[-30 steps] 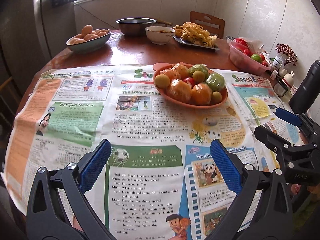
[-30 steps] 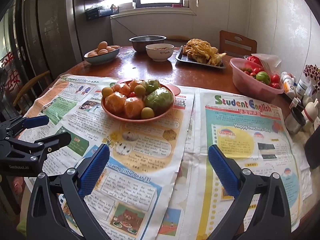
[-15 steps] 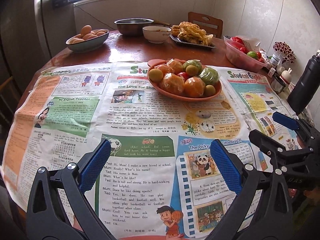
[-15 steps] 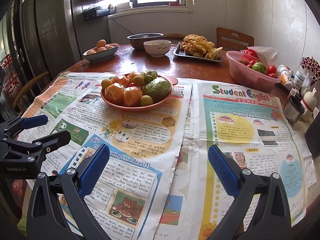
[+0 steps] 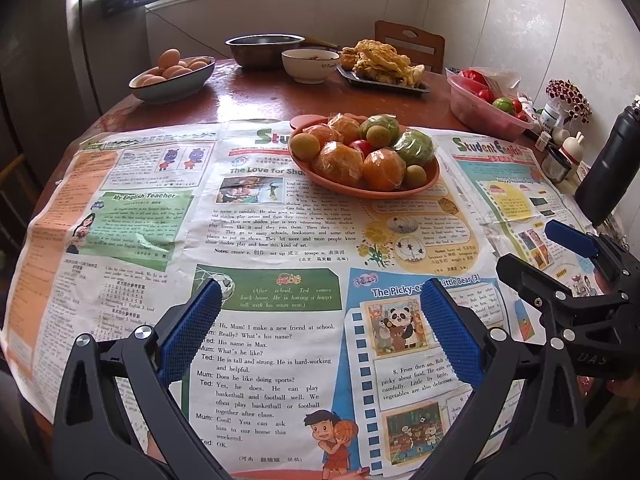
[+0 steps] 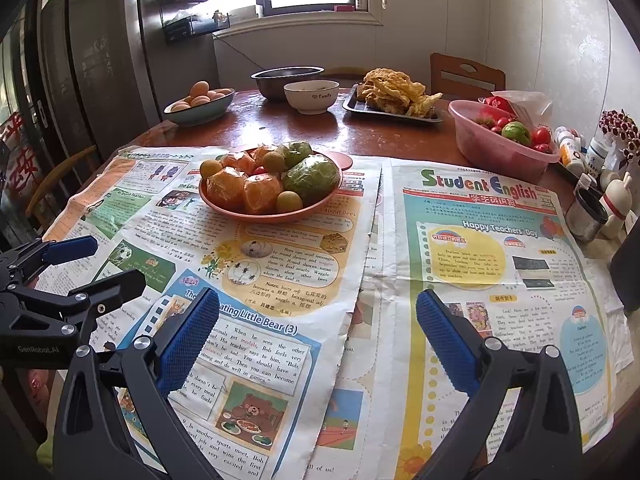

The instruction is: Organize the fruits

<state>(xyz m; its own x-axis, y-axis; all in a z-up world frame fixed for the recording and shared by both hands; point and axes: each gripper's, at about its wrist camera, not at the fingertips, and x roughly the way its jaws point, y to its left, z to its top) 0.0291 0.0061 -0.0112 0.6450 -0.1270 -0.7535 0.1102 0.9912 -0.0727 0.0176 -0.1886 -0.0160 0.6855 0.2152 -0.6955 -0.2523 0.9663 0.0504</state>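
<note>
An orange plate (image 5: 425, 189) (image 6: 324, 200) stands on newspapers in the middle of the table. It holds wrapped oranges (image 5: 383, 169) (image 6: 226, 189), wrapped green fruits (image 5: 413, 146) (image 6: 310, 178), small yellow-green fruits (image 5: 305, 146) and a red one (image 5: 362, 147). My left gripper (image 5: 322, 312) hovers open over the near newspaper, well short of the plate, nothing between its blue pads. My right gripper (image 6: 316, 320) is open too, right of the plate and nearer the table's front. Each gripper shows at the edge of the other's view.
Newspapers (image 5: 264, 264) (image 6: 480, 248) cover the near half of the table. Farther back stand a bowl of eggs (image 5: 172, 76), a metal bowl (image 5: 264, 50), a white bowl (image 6: 311, 96), a tray of fried food (image 6: 394, 94) and a pink basin of tomatoes (image 6: 500, 140). Small bottles (image 6: 572, 152) crowd the right edge.
Both grippers have drawn back toward the table's near edge, so the fruit plate looks farther away and more newspaper shows. Both stay open.
</note>
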